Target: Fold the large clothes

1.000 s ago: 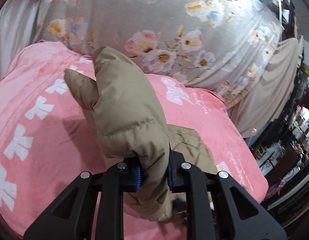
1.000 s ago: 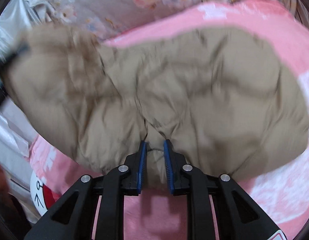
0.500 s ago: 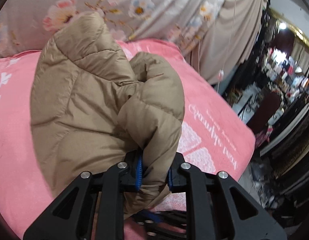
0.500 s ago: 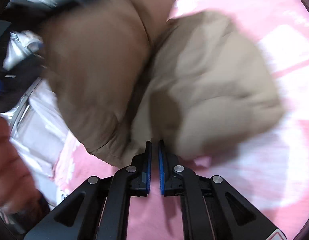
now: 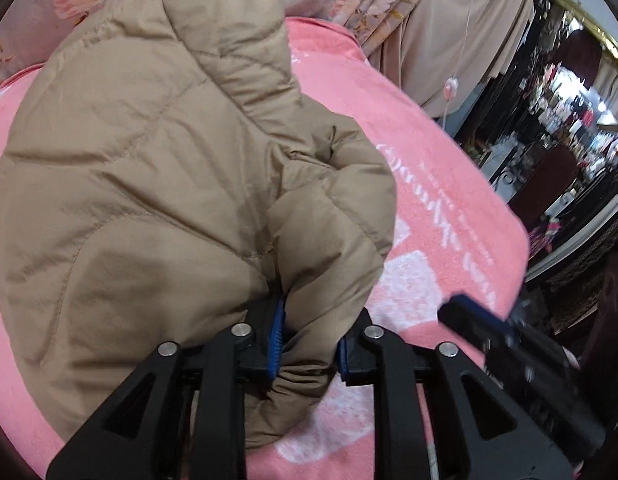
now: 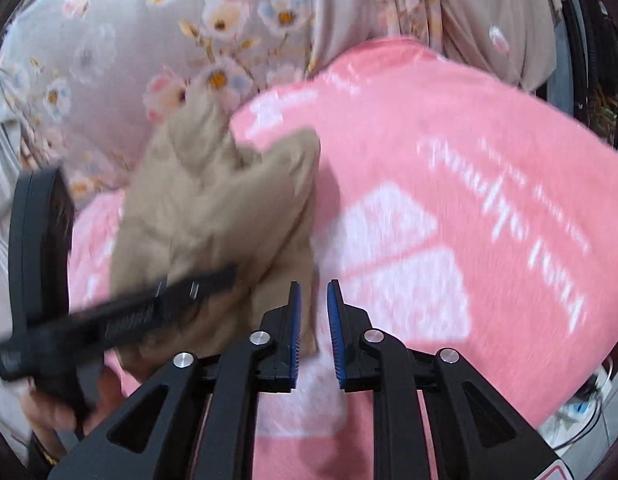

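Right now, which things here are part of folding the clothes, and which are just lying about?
Part of the job:
tan puffer jacket
left gripper, clamped on the jacket
right gripper, open, holding nothing
pink blanket under the jacket

Just there:
floral curtain
beige drape

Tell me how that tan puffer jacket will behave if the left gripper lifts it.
The jacket probably drapes floppily: it bunches and folds around the left gripper. Its puffy quilting suggests it's light for its bulk. The smooth shell may slip on the pink blanket.

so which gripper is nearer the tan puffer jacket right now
Left. The left gripper is clamped on the tan puffer jacket; the right gripper is open just beside it, holding nothing.
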### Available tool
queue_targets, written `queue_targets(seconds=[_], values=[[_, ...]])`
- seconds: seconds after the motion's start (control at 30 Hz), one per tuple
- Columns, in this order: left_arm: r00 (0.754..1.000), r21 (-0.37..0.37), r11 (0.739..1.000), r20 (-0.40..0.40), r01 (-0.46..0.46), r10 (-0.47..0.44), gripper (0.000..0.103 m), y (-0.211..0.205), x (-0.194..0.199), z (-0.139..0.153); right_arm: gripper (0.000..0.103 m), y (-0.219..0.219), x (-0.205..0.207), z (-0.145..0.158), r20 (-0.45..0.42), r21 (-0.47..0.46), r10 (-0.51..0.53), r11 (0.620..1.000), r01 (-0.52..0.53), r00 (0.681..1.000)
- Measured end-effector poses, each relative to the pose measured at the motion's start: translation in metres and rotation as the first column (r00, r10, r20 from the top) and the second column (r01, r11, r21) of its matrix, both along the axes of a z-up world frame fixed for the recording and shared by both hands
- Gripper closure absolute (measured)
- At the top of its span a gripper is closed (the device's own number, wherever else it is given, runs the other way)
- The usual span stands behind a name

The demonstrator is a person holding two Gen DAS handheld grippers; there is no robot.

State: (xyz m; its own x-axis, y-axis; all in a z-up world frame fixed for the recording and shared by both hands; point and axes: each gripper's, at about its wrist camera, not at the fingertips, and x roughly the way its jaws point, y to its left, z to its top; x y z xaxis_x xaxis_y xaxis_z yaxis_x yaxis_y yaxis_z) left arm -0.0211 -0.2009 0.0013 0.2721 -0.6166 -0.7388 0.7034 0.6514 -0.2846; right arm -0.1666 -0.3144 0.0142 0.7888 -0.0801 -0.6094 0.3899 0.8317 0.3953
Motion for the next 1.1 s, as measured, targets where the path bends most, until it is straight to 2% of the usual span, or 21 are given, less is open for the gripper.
queue_targets(seconds=[0.07, 0.1, 0.13, 0.17, 0.2, 0.23, 0.27, 0.33, 0.37, 0.47, 0.6, 0.73, 0.8, 0.83, 0.87, 0.93, 1.0, 1.1], values=[[1.0, -0.035, 0.999, -0.001, -0.001, 0.001, 0.077, 0.013, -0.006, 0.018, 0.054, -0.003, 0.006, 0.023, 0.046, -0.001, 0.019, 1.0, -0.019, 0.999], [1.0, -0.066, 0.998, -0.004, 0.003, -0.003, 0.07, 0.024, -0.008, 0.034, 0.051, -0.001, 0.008, 0.032, 0.071, 0.0, 0.027, 1.0, -0.027, 0.997], [1.0, -0.109, 0.994, -0.011, 0.012, -0.013, 0.046, 0.032, -0.009, 0.045, 0.05, -0.009, 0.006, 0.037, 0.087, 0.002, 0.033, 0.999, -0.033, 0.996], [0.999, -0.17, 0.985, -0.025, 0.018, -0.023, 0.033, 0.04, -0.009, 0.055, 0.049, -0.008, 0.011, 0.048, 0.109, 0.007, 0.045, 0.999, -0.046, 0.993], [0.999, -0.285, 0.959, -0.043, 0.006, -0.019, 0.016, 0.061, -0.008, 0.073, 0.047, -0.008, 0.015, 0.055, 0.125, 0.012, 0.057, 0.998, -0.059, 0.991], [0.999, -0.329, 0.944, -0.039, -0.005, -0.008, 0.012, 0.072, -0.007, 0.082, 0.046, -0.009, 0.021, 0.062, 0.14, 0.017, 0.073, 0.997, -0.076, 0.988], [1.0, -0.356, 0.934, -0.015, -0.023, 0.019, 0.012, 0.085, -0.006, 0.096, 0.046, -0.007, 0.028, 0.071, 0.157, 0.023, 0.091, 0.995, -0.095, 0.983], [0.996, -0.354, 0.933, 0.026, -0.068, 0.083, 0.012, 0.097, -0.001, 0.111, 0.044, -0.008, 0.041, 0.082, 0.18, 0.038, 0.111, 0.992, -0.12, 0.977], [0.989, -0.346, 0.931, 0.039, -0.12, 0.142, 0.012, 0.107, 0.008, 0.118, 0.043, -0.007, 0.05, 0.088, 0.185, 0.051, 0.122, 0.99, -0.133, 0.975], [0.967, -0.304, 0.922, 0.019, -0.238, 0.256, 0.012, 0.124, 0.035, 0.122, 0.043, -0.012, 0.085, 0.101, 0.168, 0.093, 0.13, 0.985, -0.147, 0.977], [0.924, -0.218, 0.907, 0.048, -0.361, 0.379, 0.013, 0.131, 0.07, 0.118, 0.043, -0.017, 0.148, 0.09, 0.069, 0.225, 0.086, 0.969, -0.099, 0.994], [0.881, -0.132, 0.892, 0.147, -0.433, 0.45, 0.013, 0.133, 0.088, 0.118, 0.043, -0.014, 0.191, 0.066, -0.065, 0.233, 0.034, 0.972, -0.018, 0.997], [0.873, -0.108, 0.89, 0.176, -0.442, 0.455, 0.013, 0.127, 0.092, 0.12, 0.059, -0.013, 0.205, 0.05, -0.122, 0.26, 0.052, 0.965, -0.019, 0.991], [0.868, -0.095, 0.889, 0.195, -0.447, 0.457, 0.013, 0.123, 0.093, 0.119, 0.074, -0.014, 0.207, 0.041, -0.134, 0.293, 0.063, 0.956, -0.021, 0.989], [0.863, -0.082, 0.889, 0.215, -0.451, 0.457, 0.013, 0.121, 0.093, 0.119, 0.085, -0.018, 0.207, 0.034, -0.132, 0.326, 0.081, 0.945, -0.033, 0.988], [0.861, -0.062, 0.894, 0.245, -0.444, 0.445, 0.013, 0.113, 0.093, 0.119, 0.09, -0.025, 0.193, 0.033, -0.093, 0.33, 0.086, 0.943, -0.051, 0.992], [0.864, -0.038, 0.9, 0.266, -0.434, 0.428, 0.013, 0.101, 0.094, 0.117, 0.091, -0.033, 0.176, 0.035, -0.071, 0.286, 0.055, 0.958, -0.032, 0.996], [0.886, 0.01, 0.916, 0.257, -0.401, 0.385, 0.014, 0.076, 0.097, 0.103, 0.091, -0.044, 0.159, 0.021, -0.09, 0.203, 0.022, 0.979, -0.003, 0.996]])
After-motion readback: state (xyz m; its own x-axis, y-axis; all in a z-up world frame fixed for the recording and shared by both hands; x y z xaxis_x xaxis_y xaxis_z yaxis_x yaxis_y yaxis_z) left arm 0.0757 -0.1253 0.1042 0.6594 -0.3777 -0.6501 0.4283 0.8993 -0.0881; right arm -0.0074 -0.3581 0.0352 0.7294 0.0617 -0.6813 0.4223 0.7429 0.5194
